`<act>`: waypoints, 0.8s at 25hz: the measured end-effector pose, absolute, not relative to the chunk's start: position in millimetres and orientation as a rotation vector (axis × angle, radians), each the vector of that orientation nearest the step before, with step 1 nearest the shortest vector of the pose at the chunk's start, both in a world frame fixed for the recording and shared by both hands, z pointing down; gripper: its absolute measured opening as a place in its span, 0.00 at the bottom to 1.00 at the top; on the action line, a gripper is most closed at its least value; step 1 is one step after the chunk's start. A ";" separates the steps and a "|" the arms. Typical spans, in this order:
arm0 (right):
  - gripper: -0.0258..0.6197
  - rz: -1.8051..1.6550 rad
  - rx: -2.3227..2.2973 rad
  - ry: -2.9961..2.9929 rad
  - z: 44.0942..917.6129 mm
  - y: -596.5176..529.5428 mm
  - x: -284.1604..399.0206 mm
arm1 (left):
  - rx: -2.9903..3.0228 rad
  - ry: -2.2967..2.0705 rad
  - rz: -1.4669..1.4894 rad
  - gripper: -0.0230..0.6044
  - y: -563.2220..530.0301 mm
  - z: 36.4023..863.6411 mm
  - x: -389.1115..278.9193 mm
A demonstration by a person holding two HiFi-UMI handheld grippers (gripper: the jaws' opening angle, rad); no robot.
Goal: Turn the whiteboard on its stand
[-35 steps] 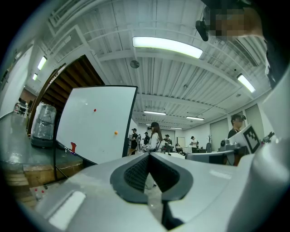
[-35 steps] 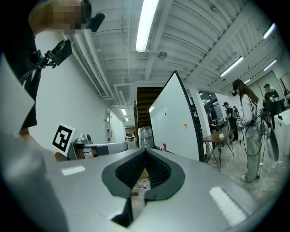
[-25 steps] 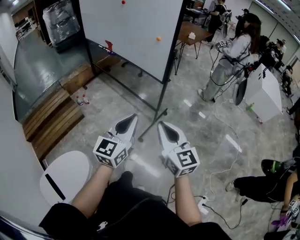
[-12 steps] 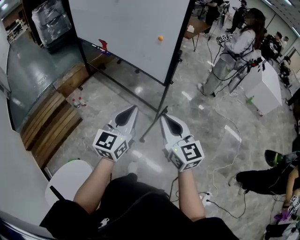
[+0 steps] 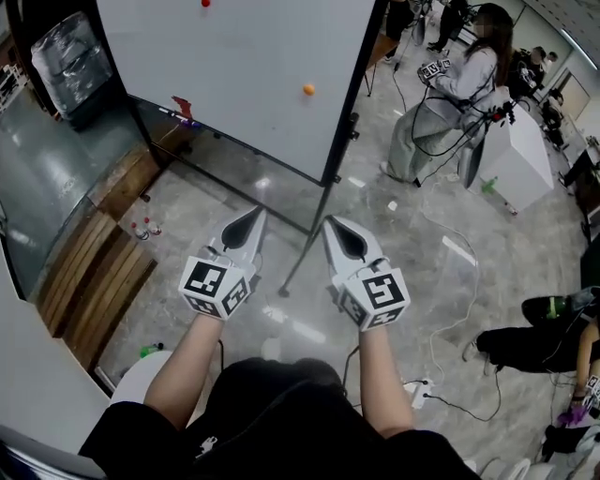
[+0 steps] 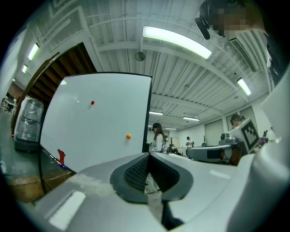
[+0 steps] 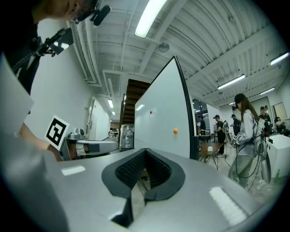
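Note:
The whiteboard (image 5: 244,66) stands upright in a black frame on its stand, with an orange magnet (image 5: 308,89) and a red one (image 5: 205,4) on its face. Its right post (image 5: 352,103) runs down to a floor leg (image 5: 305,248). My left gripper (image 5: 251,217) and right gripper (image 5: 337,228) are held side by side, short of the board, either side of that leg. Both are shut and hold nothing. The left gripper view shows the board (image 6: 99,122) beyond the shut gripper (image 6: 148,158). In the right gripper view the board (image 7: 165,118) rises past the shut gripper (image 7: 144,154).
A standing person (image 5: 450,94) holding grippers is at the right beside a white cabinet (image 5: 511,159). Wooden steps (image 5: 94,253) with small bottles (image 5: 141,228) lie left. Cables (image 5: 441,319) cross the floor, and another person (image 5: 544,347) sits low right.
The whiteboard and its stand have come nearer and fill more of the head view. Both grippers stay shut, side by side, and sit a little higher in the picture.

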State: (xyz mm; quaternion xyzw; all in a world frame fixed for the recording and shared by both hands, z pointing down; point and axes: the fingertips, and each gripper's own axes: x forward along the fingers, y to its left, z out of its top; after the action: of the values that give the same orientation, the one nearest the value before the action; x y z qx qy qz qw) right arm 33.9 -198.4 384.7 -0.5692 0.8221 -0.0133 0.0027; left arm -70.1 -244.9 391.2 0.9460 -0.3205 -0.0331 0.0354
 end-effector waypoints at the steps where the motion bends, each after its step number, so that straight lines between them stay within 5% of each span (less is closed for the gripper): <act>1: 0.05 -0.042 -1.795 2.571 384.4 -205.0 36.8 | 2.910 -0.978 -0.103 0.04 -251.8 390.9 -70.0; 20: 0.05 -0.023 -1.750 2.599 372.7 -282.2 97.8 | 2.887 -1.051 -0.101 0.04 -304.0 384.6 -46.0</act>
State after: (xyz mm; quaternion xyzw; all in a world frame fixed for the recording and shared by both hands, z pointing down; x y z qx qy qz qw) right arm 97.8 -282.2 372.7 -0.5586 0.8294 -0.0072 0.0041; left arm -46.0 -304.0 384.6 0.9386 -0.3418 -0.0328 0.0335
